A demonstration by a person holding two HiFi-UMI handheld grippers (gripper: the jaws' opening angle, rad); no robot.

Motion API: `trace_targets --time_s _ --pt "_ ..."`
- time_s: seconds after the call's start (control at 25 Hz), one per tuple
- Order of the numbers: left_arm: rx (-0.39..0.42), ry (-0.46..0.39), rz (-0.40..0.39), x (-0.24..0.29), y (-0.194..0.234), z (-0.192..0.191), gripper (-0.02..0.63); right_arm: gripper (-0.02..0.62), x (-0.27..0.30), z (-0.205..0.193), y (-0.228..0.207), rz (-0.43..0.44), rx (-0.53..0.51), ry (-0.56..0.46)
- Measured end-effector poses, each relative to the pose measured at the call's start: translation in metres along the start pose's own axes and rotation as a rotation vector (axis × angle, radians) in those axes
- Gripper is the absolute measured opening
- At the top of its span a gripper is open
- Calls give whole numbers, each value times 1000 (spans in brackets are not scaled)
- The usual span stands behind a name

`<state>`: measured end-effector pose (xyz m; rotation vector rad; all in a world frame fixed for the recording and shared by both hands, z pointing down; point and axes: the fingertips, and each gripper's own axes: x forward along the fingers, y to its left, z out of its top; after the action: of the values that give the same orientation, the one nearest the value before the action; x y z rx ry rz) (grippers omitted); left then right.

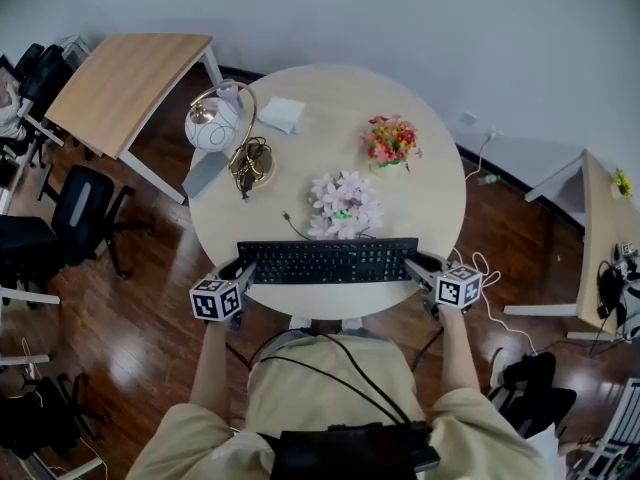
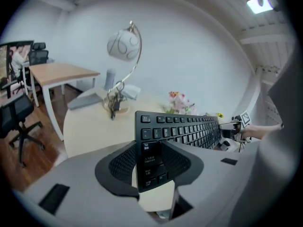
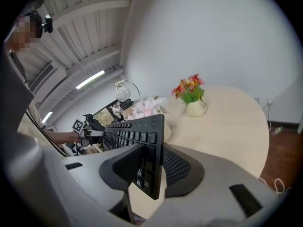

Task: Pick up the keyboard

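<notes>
The left hand-held gripper (image 2: 150,149) and the right hand-held gripper (image 3: 152,149) are each clamped on a short end of the keyboard (image 1: 328,261), which spans between them. It is probably light, stiff, matte black plastic with smooth edges, so end holds suit it. Beyond lie the pale round counter (image 1: 430,193) and pink flowers (image 1: 345,205).

The keyboard (image 1: 328,261) is matt black plastic. The round table (image 1: 430,208) has a smooth, pale wood-look top. The floor (image 1: 130,298) is glossy dark wood. At ten o'clock the lamp (image 1: 213,125) has a shiny globe and a brassy metal arm.
</notes>
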<state>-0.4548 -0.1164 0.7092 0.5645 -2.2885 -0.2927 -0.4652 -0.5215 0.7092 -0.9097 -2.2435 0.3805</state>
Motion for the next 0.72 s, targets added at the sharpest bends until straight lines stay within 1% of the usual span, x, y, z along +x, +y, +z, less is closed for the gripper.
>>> trace_targets --time_s 0.12,0.2,0.32,0.4,0.48,0.56,0.72 --pt "81 -148 11 -27 -14 57 143 140 -18 61 22 9 -117 -124" --pt "140 -237 22 -45 -23 93 143 140 -30 97 35 -4 -180 -195" --pt "220 -357 40 -70 -35 144 143 141 -45 143 54 -6 -236 -288" --pt "261 -419 47 -85 -43 171 144 141 -53 169 64 -15 -272 -346" --pt "290 -464 51 -97 -48 191 144 141 -60 188 73 -14 -299 -387" --pt "305 -495 56 -106 -52 201 144 141 -66 201 81 -11 -312 -411" --pt "285 -522 67 -115 -55 202 146 141 -72 214 89 -8 -327 -433"
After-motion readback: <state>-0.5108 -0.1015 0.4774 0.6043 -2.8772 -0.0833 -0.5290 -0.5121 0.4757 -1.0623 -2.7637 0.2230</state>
